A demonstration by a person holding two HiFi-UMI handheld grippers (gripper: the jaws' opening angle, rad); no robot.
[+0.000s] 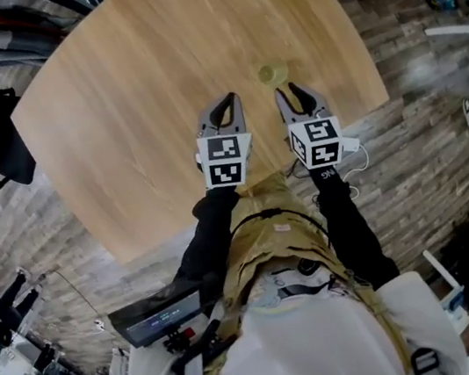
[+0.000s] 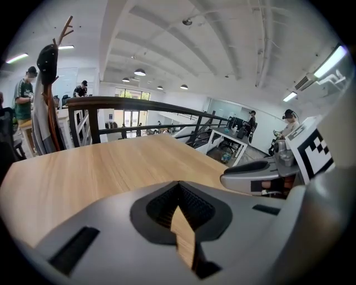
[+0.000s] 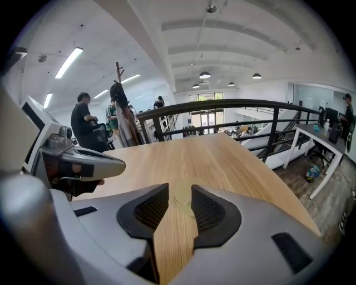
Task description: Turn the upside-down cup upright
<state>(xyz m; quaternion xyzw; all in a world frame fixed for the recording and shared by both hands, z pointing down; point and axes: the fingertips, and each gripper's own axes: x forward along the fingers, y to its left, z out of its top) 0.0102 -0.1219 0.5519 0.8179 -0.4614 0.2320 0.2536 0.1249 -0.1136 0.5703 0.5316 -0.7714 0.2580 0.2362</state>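
A small, pale, see-through cup [image 1: 272, 72] stands on the round wooden table [image 1: 154, 80], near its front right. Whether it is upside down I cannot tell. My right gripper [image 1: 288, 93] hovers just short of the cup and points at it. In the right gripper view the cup [image 3: 182, 199] shows in the gap just beyond the right gripper [image 3: 179, 192], whose jaws stand a little apart and do not touch it. My left gripper [image 1: 223, 107] is beside it to the left, over bare wood. In the left gripper view the left gripper [image 2: 178, 186] has its tips together and nothing between them.
The table's front edge runs just under both grippers, with brick-pattern floor [image 1: 417, 107] beyond it. A dark railing [image 3: 233, 106] and a coat stand [image 2: 50, 100] lie past the table's far side. People stand at desks in the background.
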